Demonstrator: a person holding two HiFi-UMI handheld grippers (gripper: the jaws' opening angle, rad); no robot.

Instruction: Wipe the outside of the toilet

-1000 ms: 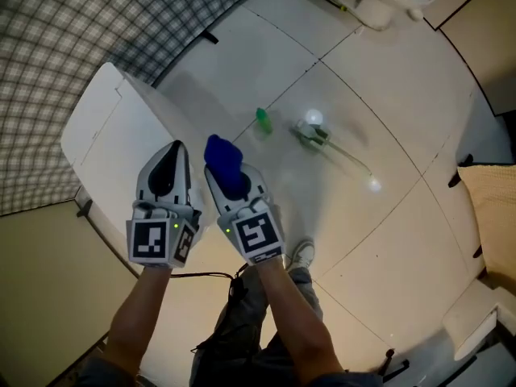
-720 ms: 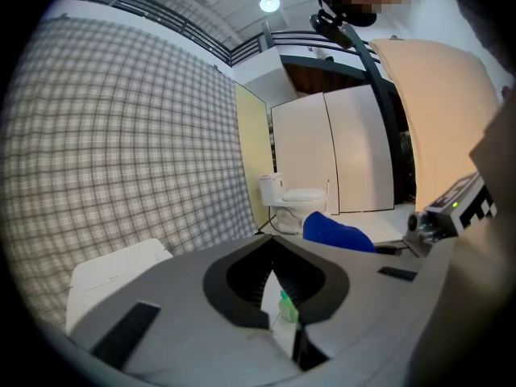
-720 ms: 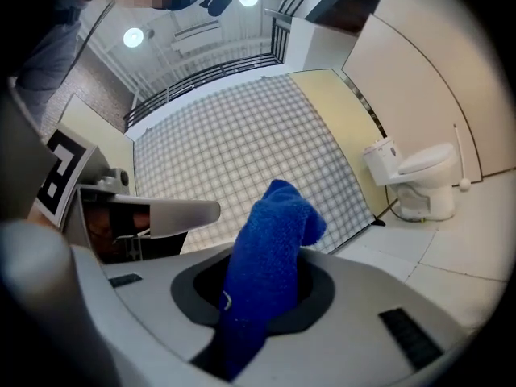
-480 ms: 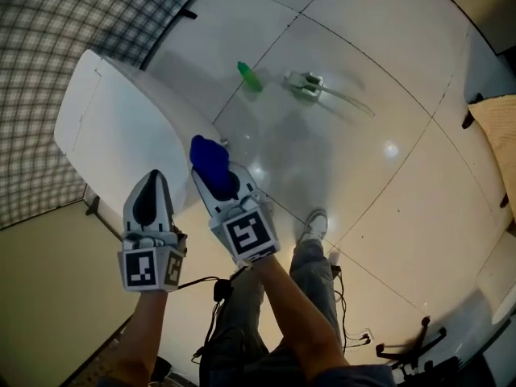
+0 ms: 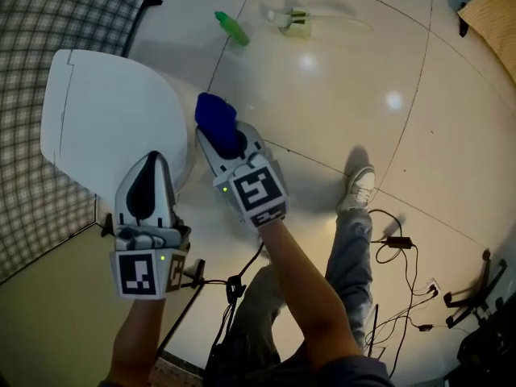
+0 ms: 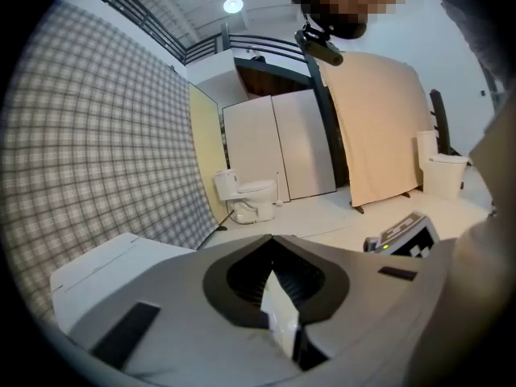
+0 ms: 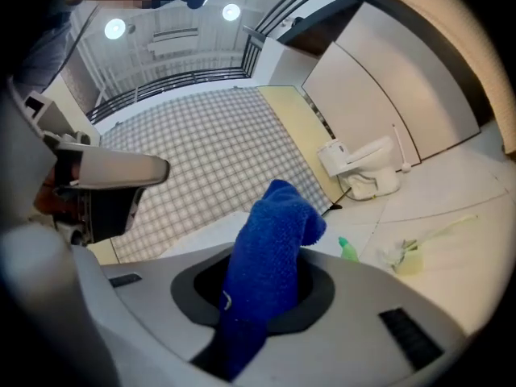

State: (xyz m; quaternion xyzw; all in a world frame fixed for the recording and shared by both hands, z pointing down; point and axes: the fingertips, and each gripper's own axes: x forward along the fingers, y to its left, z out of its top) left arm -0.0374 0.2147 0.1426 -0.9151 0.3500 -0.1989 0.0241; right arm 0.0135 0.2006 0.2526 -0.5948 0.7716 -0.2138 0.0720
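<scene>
- Two grippers show in the head view. Our right gripper (image 5: 223, 139) has its jaws pinched on a blue cloth (image 5: 216, 118), and the bunched end of the cloth sits right at the edge of the toilet (image 5: 105, 119), the big white shape on our left. We can't tell if it's actually touching. Our left gripper (image 5: 151, 161) hangs over the toilet's near edge. Both forearms reach forward and down, roughly side by side. A green bottle (image 5: 231, 27) and a toilet brush (image 5: 297, 19) sit well away on the floor (image 5: 339, 95).
- Left gripper view: the jaws are pressed together with nothing held. The toilet's white top shows at lower left.
- Right gripper view: the cloth stands up out of the clamped jaws, and it looks like soft, floppy terry. We reckon it's light and will fold over under pressure, so holding it low with a wad sticking out looks right for wiping. The toilet itself looks hard and glossy, so probably slick.
</scene>
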